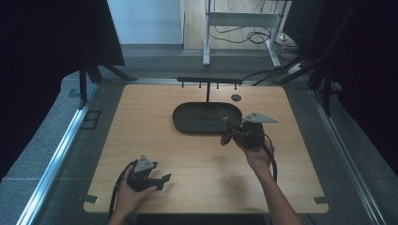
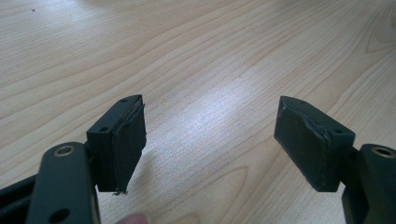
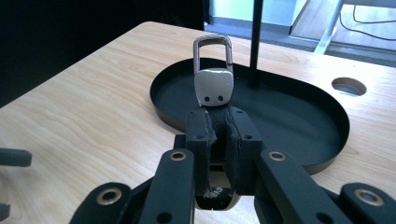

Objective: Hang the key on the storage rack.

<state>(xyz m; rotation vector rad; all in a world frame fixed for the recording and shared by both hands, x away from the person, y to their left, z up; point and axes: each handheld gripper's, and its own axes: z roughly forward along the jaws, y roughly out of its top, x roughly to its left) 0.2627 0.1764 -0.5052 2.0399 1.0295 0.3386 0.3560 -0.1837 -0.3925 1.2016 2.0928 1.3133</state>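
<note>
My right gripper [image 3: 219,126] is shut on a dark strap that ends in a silver metal clasp [image 3: 214,84] with a rectangular loop standing up above the pads. In the high view this gripper [image 1: 230,131] hangs at the right end of the black oval tray [image 1: 197,119], with the clasp [image 1: 224,117] over the tray's edge. Near the table's front left, my left gripper [image 1: 165,180] rests low over the wood. Its pads [image 2: 126,140] stand wide apart with nothing between them.
A thin black post [image 3: 255,42] rises from the tray and carries a bar with several hooks [image 1: 208,80]. A round cable hole [image 1: 236,97] sits in the wooden table behind the tray. Dark curtains flank both sides; a desk frame and cables stand beyond.
</note>
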